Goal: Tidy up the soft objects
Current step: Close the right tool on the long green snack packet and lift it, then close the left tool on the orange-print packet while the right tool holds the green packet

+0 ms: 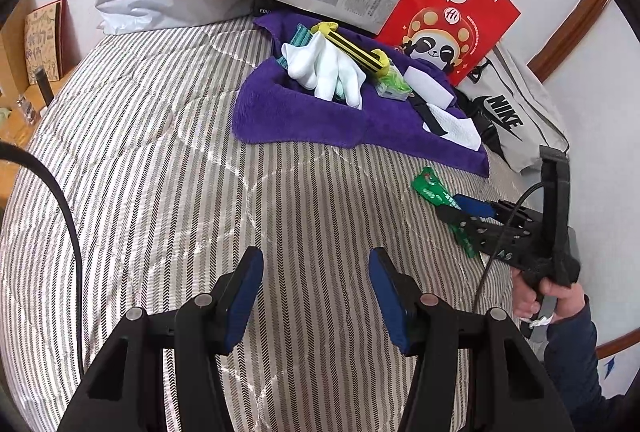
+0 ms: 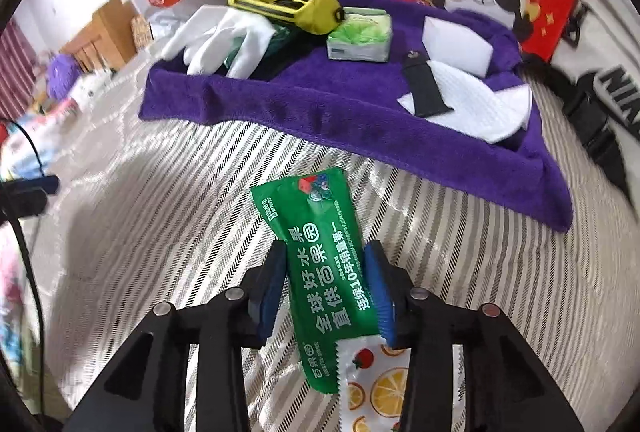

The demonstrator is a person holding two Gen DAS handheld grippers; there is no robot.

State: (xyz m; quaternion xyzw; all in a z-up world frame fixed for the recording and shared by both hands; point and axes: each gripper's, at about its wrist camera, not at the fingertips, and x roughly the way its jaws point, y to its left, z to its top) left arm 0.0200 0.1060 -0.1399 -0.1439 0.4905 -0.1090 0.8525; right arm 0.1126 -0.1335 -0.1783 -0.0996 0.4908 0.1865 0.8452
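Green packet (image 2: 324, 272) between right claw (image 2: 326, 284) pads

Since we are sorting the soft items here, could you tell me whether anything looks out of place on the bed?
One item: the green packet lies on the striped bedding, apart from the rest gathered on the purple towel. It sits between the right gripper fingers. On the towel, the white gloves are loosely heaped, not folded.

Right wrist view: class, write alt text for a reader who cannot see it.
The right gripper straddles a green wipes packet lying on a striped bedspread. Beyond lies a purple towel carrying white gloves, a tissue pack and other small items.
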